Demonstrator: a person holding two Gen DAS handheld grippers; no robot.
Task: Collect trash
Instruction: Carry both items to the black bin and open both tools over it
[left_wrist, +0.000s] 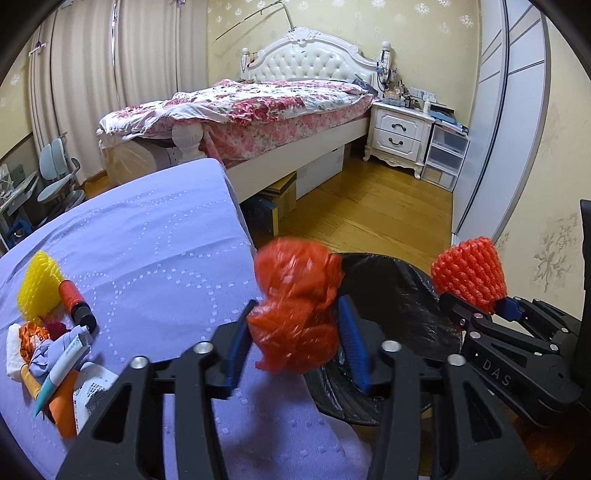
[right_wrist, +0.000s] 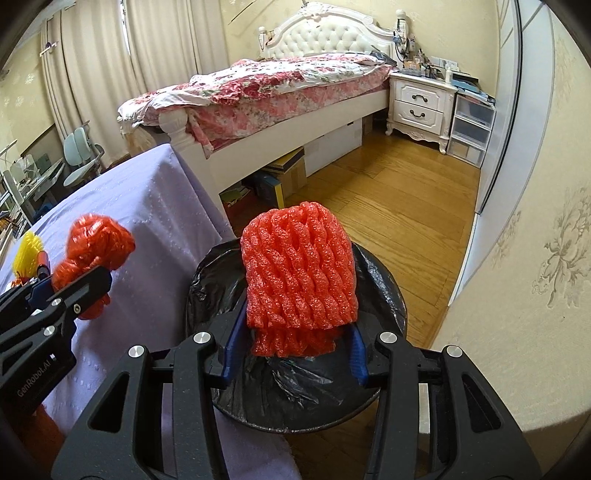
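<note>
Two hand-held grippers show, each with one piece of trash between its blue pads. The left hand-held gripper has a crumpled orange plastic bag between its pads; the bag is blurred, its right side clear of the right pad, and whether the left pad still presses it I cannot tell. The right hand-held gripper has a folded red foam fruit net between its jaws; a gap shows beside each blue pad, so it looks released rather than clenched, with the net rising toward 12 o'clock from the fingertips.

One round bin lined with a black plastic bag sits directly beneath the net. From the left view the bin's lining lies at 3 o'clock of the orange bag, just beside the edge of the lilac-clothed table.

At 9 o'clock on the table lies one small heap: a yellow foam net, an orange cylinder with a black cap, a light-blue tube and mixed scraps.

Farther off at 12 o'clock stand one bed with a floral quilt and one white nightstand.
</note>
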